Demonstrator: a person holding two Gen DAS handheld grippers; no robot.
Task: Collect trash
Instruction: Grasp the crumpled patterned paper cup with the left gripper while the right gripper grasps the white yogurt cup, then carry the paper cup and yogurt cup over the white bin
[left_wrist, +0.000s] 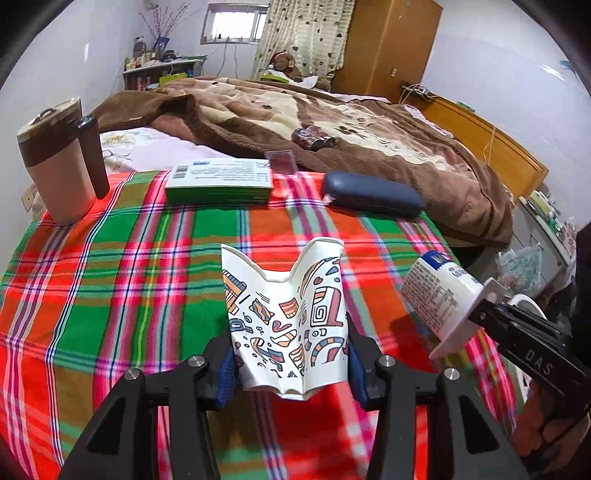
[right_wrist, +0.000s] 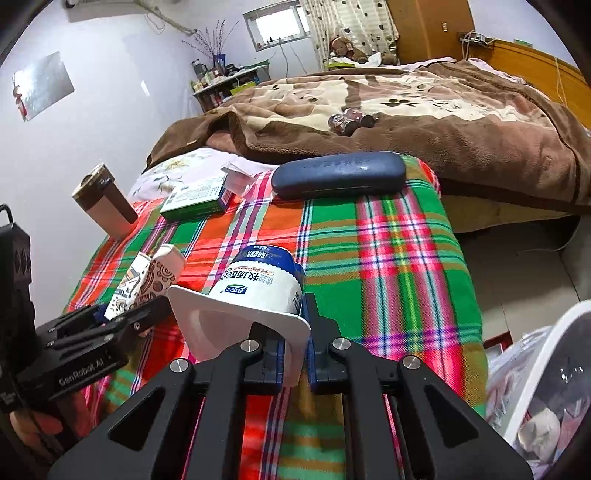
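Left gripper clamps the crushed paper cup; right gripper pinches the yogurt tub by its rim, both lifted over the plaid cloth, apparently bound for the bin beside it.

Both handheld tools are showing matte black angular linkage arms studded with round silver screws and ending in blue-padded fingers, the left gripper wearing white "GenRobot.AI" lettering on its side and the right gripper showing raised "DAS" letters, beside a dark sleeve.
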